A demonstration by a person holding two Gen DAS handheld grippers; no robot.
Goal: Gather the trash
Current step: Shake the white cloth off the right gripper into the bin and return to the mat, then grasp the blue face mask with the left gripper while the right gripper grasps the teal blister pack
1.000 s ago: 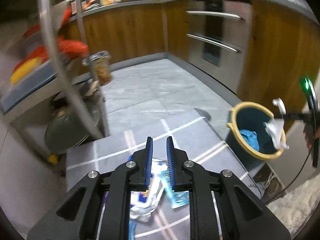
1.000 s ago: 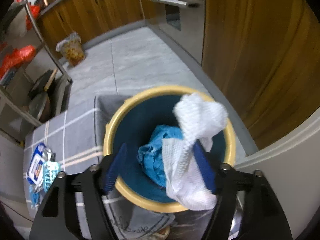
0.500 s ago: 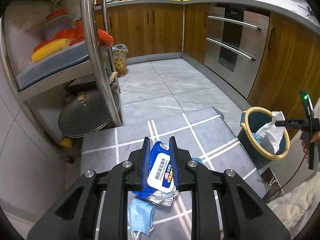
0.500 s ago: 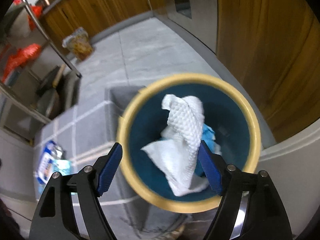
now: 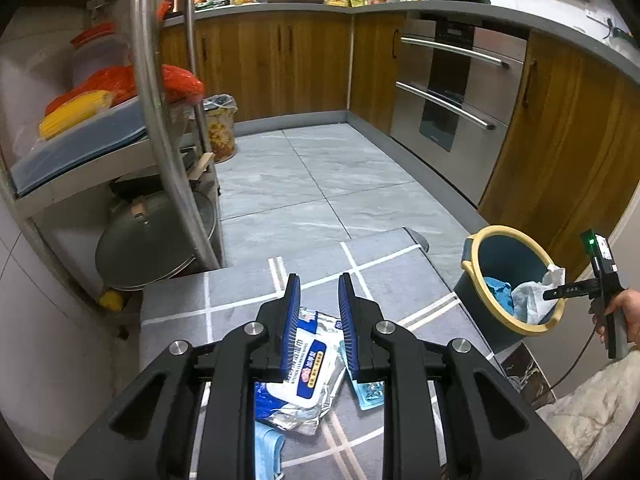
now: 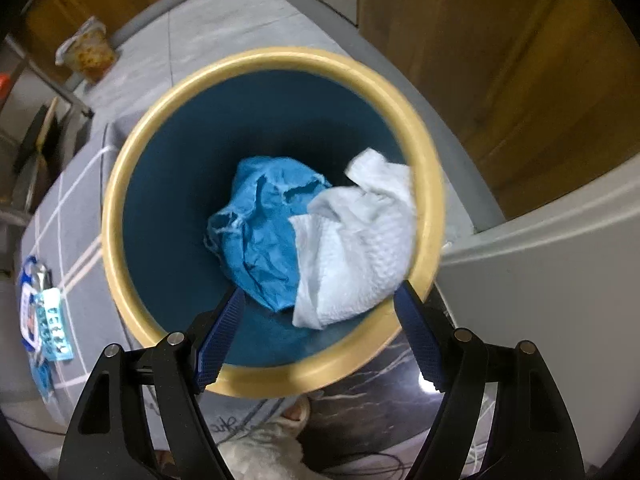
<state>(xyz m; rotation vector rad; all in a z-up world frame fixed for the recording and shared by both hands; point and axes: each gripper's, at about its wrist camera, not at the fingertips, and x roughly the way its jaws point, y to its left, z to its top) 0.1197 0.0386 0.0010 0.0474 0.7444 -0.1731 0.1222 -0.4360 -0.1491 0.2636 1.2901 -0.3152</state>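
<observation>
My left gripper (image 5: 319,282) hovers over a grey mat (image 5: 380,276), its jaws a narrow gap apart with nothing between them. Below it lie a white-and-blue wipes packet (image 5: 308,368), a light blue wrapper (image 5: 368,392) and a blue face mask (image 5: 266,452). My right gripper (image 6: 320,290) points down into a dark blue bin with a yellow rim (image 6: 272,56), jaws wide open. A white paper towel (image 6: 360,240) lies inside against the right wall, on a crumpled blue cloth (image 6: 264,232). The left wrist view shows the bin (image 5: 480,236) right of the mat.
A metal rack (image 5: 160,120) with orange bags and a pot lid (image 5: 152,236) stands left of the mat. A small lined bin (image 5: 220,128) sits by the far wooden cabinets. An oven front (image 5: 452,96) and cabinets run along the right. A slippered foot (image 6: 296,412) is below the bin.
The right gripper sank closer to the bin, and the white towel dropped from between its jaws into it. The left view steadied over the wipes packet, which now shows lower.
</observation>
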